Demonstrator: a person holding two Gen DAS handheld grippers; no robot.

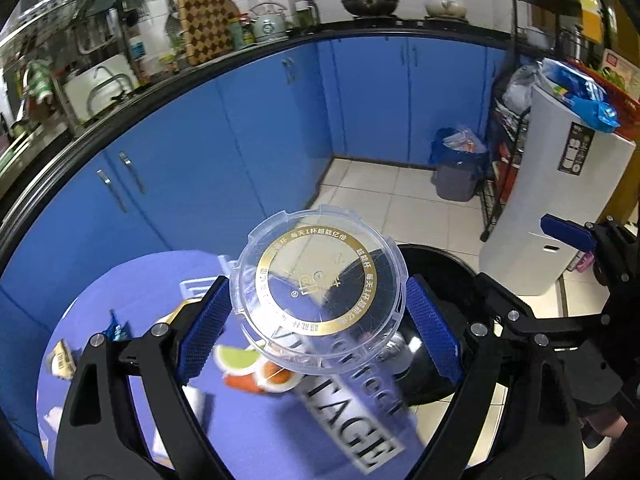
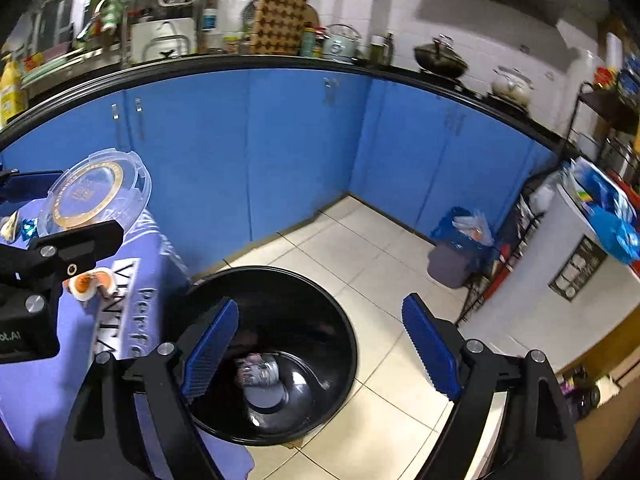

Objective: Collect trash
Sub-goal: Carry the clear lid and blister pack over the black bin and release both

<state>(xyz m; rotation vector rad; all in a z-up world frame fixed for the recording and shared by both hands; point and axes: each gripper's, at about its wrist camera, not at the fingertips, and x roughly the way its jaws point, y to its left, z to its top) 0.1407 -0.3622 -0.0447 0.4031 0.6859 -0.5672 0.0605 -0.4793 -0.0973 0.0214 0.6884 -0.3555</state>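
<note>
My left gripper point(image 1: 318, 322) is shut on a clear plastic cup point(image 1: 320, 292) with a gold ring on its lid, held above the purple-clothed table point(image 1: 256, 432), beside the black trash bin point(image 1: 440, 264). The cup also shows in the right wrist view point(image 2: 96, 192). My right gripper point(image 2: 320, 344) is open and empty above the black bin point(image 2: 280, 308), which holds a crumpled clear item point(image 2: 256, 372) at its bottom. Small wrappers point(image 1: 64, 360) and a blue candy wrapper point(image 1: 118, 330) lie on the table at the left.
Blue cabinets point(image 2: 280, 140) run along the back under a cluttered counter. A grey bin with a blue bag point(image 2: 456, 248) stands in the corner next to a black rack point(image 2: 504, 248) and a white appliance point(image 2: 560, 280). Tiled floor point(image 2: 380, 264) surrounds the black bin.
</note>
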